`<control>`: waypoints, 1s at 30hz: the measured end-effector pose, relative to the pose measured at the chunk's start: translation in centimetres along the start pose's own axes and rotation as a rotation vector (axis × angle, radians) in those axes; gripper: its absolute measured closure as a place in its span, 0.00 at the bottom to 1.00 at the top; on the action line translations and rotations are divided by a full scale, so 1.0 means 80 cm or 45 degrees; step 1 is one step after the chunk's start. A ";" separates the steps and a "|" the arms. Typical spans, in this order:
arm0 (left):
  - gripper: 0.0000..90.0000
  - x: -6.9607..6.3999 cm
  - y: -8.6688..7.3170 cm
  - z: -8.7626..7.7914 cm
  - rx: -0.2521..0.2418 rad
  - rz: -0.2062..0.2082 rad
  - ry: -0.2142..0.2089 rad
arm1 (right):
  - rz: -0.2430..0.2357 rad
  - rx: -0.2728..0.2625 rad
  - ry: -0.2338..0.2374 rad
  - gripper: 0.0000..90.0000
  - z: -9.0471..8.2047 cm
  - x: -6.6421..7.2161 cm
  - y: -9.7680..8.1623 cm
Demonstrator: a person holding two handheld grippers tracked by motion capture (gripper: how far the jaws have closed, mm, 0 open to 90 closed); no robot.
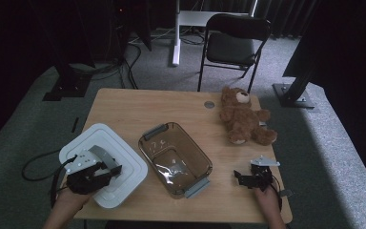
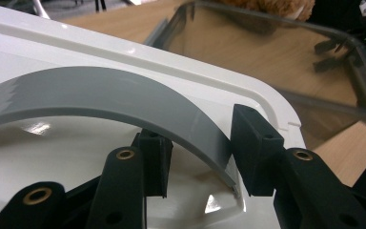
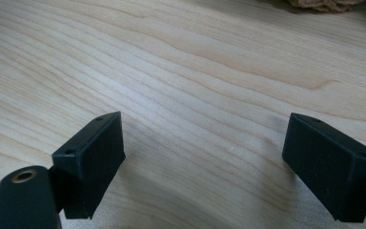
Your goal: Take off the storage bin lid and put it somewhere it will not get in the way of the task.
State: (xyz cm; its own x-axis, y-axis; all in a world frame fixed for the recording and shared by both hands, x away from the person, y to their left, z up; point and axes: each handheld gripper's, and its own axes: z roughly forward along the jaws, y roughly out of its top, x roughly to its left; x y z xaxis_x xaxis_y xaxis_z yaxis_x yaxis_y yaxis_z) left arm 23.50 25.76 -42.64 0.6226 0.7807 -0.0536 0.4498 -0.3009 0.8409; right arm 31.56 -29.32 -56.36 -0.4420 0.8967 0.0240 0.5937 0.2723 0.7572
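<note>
Fingers (image 2: 155, 162) of the left gripper (image 1: 106, 168) are straddling the grey handle (image 2: 124, 102) of the white lid (image 1: 119, 157), not yet clenched on it, with a gap showing at one side. That lid is lying flat at the bench's (image 1: 138, 107) near left, touching the clear brown bin (image 1: 175, 159). Judging by this, a grasp is being set up; closing and lifting should follow. The right gripper (image 1: 248, 179) is hovering released over bare wood, below the teddy bear (image 1: 243, 117).

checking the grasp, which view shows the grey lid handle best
The left gripper view: the grey handle arches close up between the left tool's jaws. The high view shows it small, partly behind that tool. The right gripper view faces bare table.
</note>
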 end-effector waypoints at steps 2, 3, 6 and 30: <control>0.67 0.004 -0.010 0.004 0.027 -0.014 0.006 | 0.001 0.002 -0.002 0.15 0.000 0.000 0.000; 0.67 0.007 -0.015 0.006 0.031 -0.018 -0.004 | 0.002 0.001 -0.002 0.15 0.000 0.000 0.000; 0.67 0.017 -0.030 0.015 0.025 -0.030 -0.044 | 0.003 0.004 -0.003 0.15 0.000 0.000 0.000; 0.67 0.039 -0.072 0.132 0.214 -0.038 -0.226 | 0.012 0.001 0.007 0.15 0.000 -0.002 0.000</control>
State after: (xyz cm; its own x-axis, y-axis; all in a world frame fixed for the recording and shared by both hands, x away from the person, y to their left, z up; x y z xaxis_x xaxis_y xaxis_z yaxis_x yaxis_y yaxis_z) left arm 29.58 24.14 -53.35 0.7033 0.6869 -0.1832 0.5607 -0.3775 0.7370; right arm 31.61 -29.44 -56.36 -0.4401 0.8973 0.0346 0.5984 0.2644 0.7563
